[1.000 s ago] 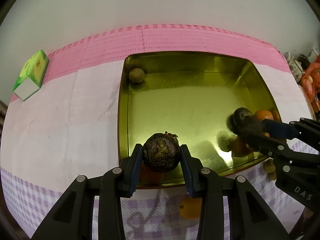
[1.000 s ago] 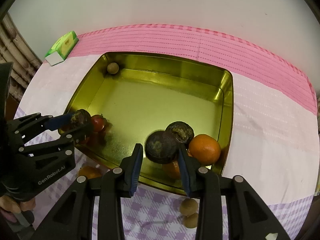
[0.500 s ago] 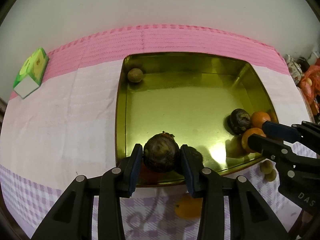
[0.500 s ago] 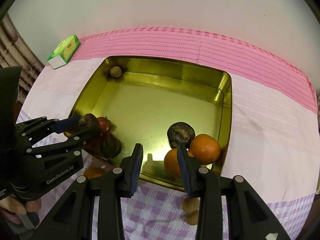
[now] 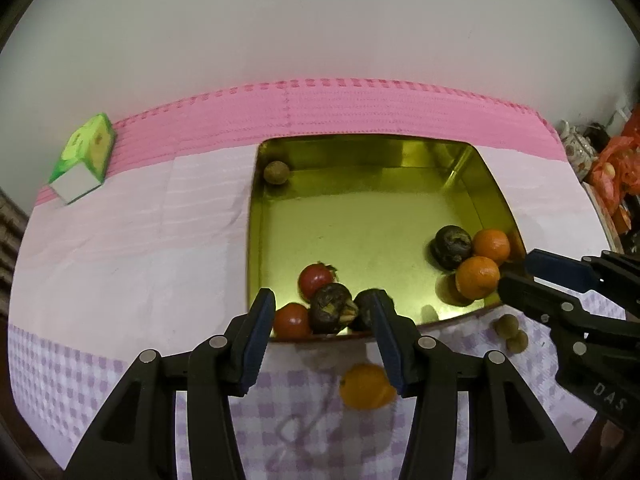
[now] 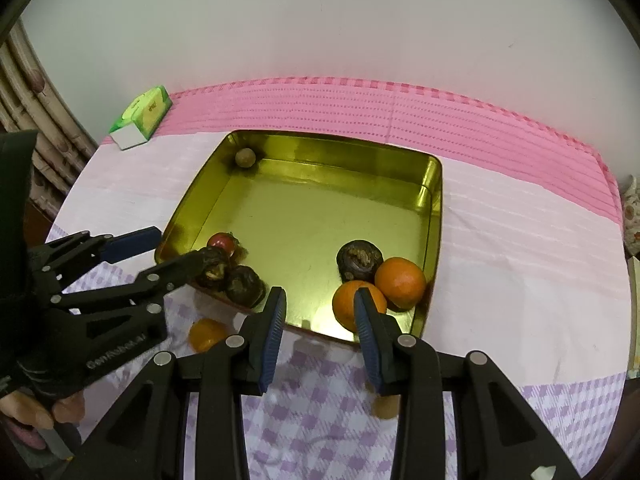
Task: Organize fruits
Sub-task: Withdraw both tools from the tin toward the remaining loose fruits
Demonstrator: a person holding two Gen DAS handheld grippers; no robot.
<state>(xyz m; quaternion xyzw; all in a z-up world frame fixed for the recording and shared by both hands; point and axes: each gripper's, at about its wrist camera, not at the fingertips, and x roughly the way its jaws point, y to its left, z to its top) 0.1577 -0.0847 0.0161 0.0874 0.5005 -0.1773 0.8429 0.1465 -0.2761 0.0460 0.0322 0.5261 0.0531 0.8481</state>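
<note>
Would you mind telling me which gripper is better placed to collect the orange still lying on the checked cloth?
Probably the left gripper: the loose orange lies just below its opening, empty jaws, outside the gold metal tray.

One square golden metal tray stands on the pink cloth.

- Round orange tangerines: two in the tray, one on the cloth outside it.
- Dark brown wrinkled round fruits: three, all in the tray.
- Small red tomatoes: two in the tray.
- Small tan round fruits: one in the tray's far corner, two on the cloth.
- One green and white carton box.
- Two black grippers with blue pads.
</note>
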